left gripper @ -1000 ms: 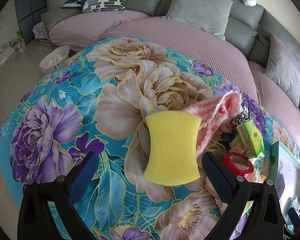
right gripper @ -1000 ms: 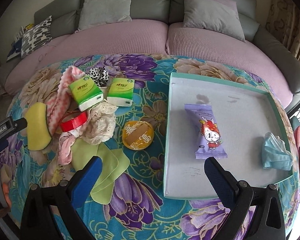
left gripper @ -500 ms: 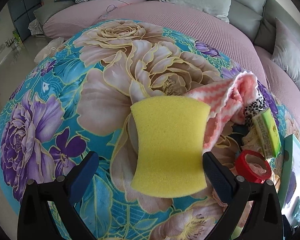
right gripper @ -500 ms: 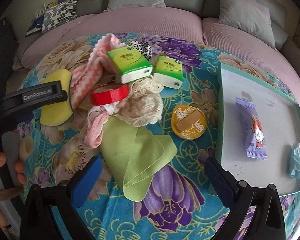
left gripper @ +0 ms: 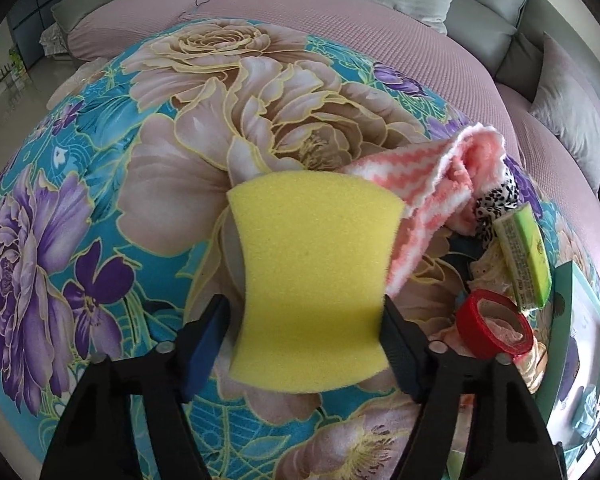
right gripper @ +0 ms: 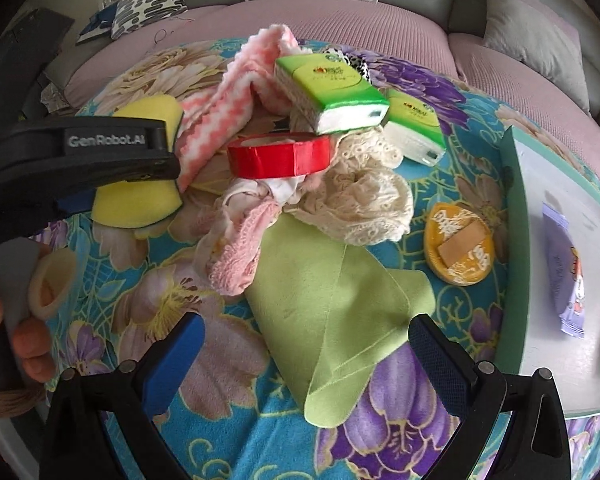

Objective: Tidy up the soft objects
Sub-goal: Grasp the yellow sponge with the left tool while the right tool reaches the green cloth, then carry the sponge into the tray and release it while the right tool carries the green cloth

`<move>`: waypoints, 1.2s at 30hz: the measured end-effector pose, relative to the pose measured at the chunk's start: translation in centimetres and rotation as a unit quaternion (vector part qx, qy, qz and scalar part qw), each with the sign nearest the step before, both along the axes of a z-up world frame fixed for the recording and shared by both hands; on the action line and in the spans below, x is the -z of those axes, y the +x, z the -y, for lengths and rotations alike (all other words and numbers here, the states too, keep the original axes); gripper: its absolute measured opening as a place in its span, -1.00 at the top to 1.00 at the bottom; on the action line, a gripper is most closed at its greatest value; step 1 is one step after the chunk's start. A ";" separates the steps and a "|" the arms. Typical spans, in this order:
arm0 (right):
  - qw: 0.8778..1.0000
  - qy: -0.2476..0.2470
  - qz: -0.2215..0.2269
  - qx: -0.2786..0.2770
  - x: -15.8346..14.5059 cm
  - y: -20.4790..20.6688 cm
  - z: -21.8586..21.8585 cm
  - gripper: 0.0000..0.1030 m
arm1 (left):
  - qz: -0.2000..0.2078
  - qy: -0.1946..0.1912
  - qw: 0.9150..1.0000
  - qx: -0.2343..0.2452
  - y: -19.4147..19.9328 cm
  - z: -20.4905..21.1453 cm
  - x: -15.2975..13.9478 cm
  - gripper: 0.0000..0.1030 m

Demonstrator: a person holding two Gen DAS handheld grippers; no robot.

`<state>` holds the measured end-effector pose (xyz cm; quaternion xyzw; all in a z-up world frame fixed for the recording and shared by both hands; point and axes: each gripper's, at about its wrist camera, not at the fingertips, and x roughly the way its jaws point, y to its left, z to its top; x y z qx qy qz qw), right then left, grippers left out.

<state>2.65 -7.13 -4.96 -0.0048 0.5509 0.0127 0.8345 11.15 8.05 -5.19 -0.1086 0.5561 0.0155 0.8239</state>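
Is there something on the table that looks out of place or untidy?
Yes. A red tape roll sits tilted on a heap of lace cloth and pink fabric, and a green tissue pack leans on the same pile. Both are hard, boxy items among soft ones.

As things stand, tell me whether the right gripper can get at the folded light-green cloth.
Probably yes: the right gripper hangs open just above the light-green cloth, whose near half lies bare; only its far edge is under the pink lace fabric.

Porous matt foam sponge [left gripper: 312,280], fluffy pink-white cloth [left gripper: 428,184], glossy red tape roll [right gripper: 279,155], printed fleecy floral cover [left gripper: 100,184].
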 end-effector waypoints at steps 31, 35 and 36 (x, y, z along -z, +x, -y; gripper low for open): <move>0.996 0.055 0.032 0.067 -0.5 0.9 5.1 0.19 | 0.041 -0.051 0.998 -0.026 -2.8 -2.0 -4.4 -0.28; 0.996 0.061 0.036 0.062 -0.6 0.8 5.0 0.44 | 0.043 -0.052 0.997 -0.027 -2.9 -2.1 -4.6 -0.28; 0.996 0.061 0.036 0.060 -0.6 0.8 4.9 0.50 | 0.044 -0.052 0.997 -0.026 -2.9 -2.0 -4.6 -0.28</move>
